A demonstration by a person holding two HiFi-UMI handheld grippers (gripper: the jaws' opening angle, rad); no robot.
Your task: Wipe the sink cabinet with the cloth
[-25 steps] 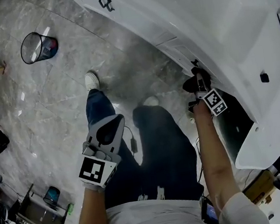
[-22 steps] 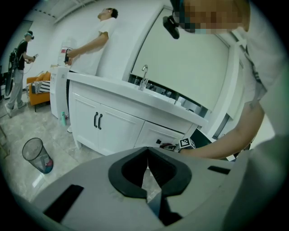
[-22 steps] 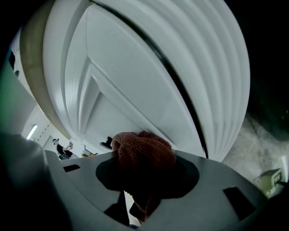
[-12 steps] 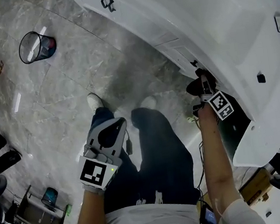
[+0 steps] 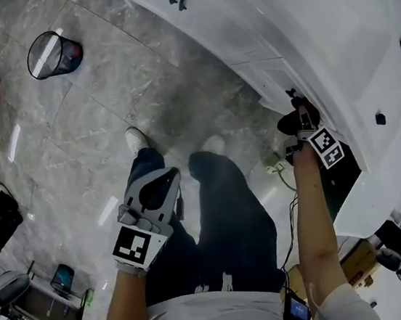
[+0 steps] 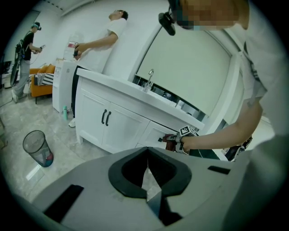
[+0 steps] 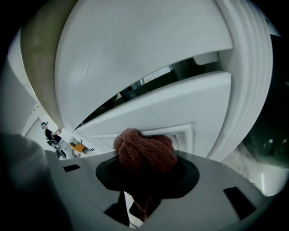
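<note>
Head view: grey marble floor (image 5: 106,109), white sink cabinet (image 5: 257,31), mesh bin (image 5: 51,54).

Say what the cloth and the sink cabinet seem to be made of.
The cloth: reddish-brown knitted yarn, perhaps wool or acrylic; chunky stitches show, matte. The sink cabinet: smooth white painted or lacquered panel, probably wood or board; soft sheen, moulded edges.
</note>
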